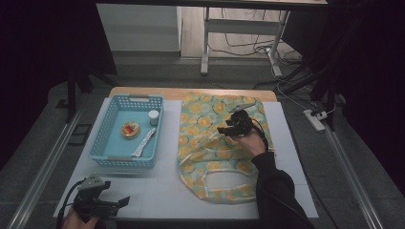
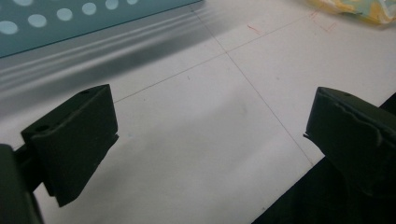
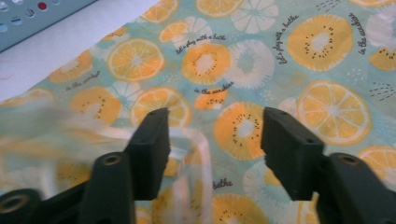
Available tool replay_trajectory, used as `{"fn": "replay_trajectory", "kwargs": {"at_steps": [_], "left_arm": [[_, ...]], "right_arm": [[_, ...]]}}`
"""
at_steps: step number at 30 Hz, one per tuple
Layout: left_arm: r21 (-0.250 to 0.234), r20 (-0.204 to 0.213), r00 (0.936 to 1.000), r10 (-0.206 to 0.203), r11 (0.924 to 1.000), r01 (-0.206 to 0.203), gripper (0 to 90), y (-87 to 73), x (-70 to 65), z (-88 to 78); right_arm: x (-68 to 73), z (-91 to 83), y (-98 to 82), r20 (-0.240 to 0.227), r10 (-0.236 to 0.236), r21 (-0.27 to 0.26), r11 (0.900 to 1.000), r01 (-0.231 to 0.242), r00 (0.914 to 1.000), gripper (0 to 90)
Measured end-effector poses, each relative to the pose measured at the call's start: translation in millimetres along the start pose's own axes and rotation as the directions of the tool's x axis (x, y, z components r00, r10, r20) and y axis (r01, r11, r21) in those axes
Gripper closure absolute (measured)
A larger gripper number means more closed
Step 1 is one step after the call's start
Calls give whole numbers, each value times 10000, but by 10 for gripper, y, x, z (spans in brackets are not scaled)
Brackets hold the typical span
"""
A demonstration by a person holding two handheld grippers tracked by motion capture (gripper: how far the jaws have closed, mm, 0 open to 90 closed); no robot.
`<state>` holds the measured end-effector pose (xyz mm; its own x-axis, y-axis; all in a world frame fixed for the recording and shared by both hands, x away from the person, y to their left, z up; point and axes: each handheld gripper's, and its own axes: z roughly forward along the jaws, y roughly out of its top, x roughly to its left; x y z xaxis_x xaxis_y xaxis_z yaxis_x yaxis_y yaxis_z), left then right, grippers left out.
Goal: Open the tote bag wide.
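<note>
A green bag printed with orange slices lies flat on the right half of the white table, its clear handle loop toward the front edge. My right gripper hovers open over the bag's middle; in the right gripper view the print fills the space past the jaws and a clear strap runs between them. My left gripper sits open at the table's front left corner; in the left gripper view there is bare white table between its jaws.
A light blue basket stands left of the bag, holding a small round dish with something red, a white cap-shaped item and a white sachet. The basket's perforated wall lies just beyond the left gripper. A table frame and cables lie behind.
</note>
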<state>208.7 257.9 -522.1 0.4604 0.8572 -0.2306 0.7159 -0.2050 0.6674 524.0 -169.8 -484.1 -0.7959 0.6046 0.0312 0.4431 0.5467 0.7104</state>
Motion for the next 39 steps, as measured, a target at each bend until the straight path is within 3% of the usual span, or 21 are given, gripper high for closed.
{"fn": "replay_trajectory", "kwargs": {"at_steps": [6,16,20,28,34,39], "left_arm": [[-5,15,10000,-36,10000,36,25,-1,2,-2],[-27,18,10000,-51,10000,51,25,-1,5,-2],[-30,25,10000,-63,10000,63,25,-1,7,-1],[-23,20,10000,-77,10000,77,25,0,7,1],[-18,22,10000,-61,10000,61,25,0,5,0],[-33,36,10000,-53,10000,53,25,-1,6,-2]], "right_arm": [[71,-135,36,-177,16,-249,9997,-21,9998,280],[298,-444,-61,-584,-301,-67,9995,297,9978,48],[391,-498,-128,-514,-531,86,9985,536,9973,14],[611,-633,-268,-998,-838,161,9962,858,9915,0],[753,-554,-366,-1293,-1233,640,9891,1324,9839,0],[682,-348,-503,-1142,-1249,1328,9813,1397,9856,0]]}}
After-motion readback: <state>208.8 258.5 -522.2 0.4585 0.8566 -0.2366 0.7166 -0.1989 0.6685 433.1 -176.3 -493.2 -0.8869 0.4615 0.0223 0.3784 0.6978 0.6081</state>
